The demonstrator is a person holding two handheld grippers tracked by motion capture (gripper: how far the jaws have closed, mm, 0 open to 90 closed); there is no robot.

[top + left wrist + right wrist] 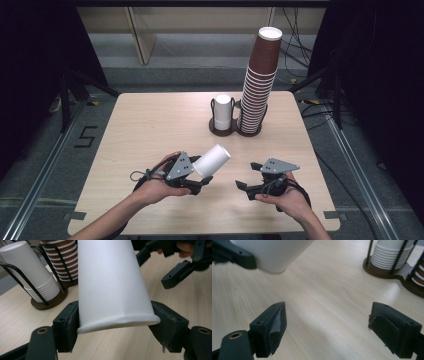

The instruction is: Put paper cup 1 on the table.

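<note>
A: At six o'clock on the pale wooden counter [150, 125], what does the left gripper [200, 181] hold?

B: Its jaws are clamped on a white paper cup [212, 160] near the rim, base tilted toward one o'clock.

A: And the right gripper [243, 186]?

B: At five o'clock, jaws apart, nothing between them. A tall stack of brown paper cups [260, 80] stands at twelve.

surface: wooden table [150, 125] | on it: cup rack [235, 131] (far edge, apparently two-post)
</note>
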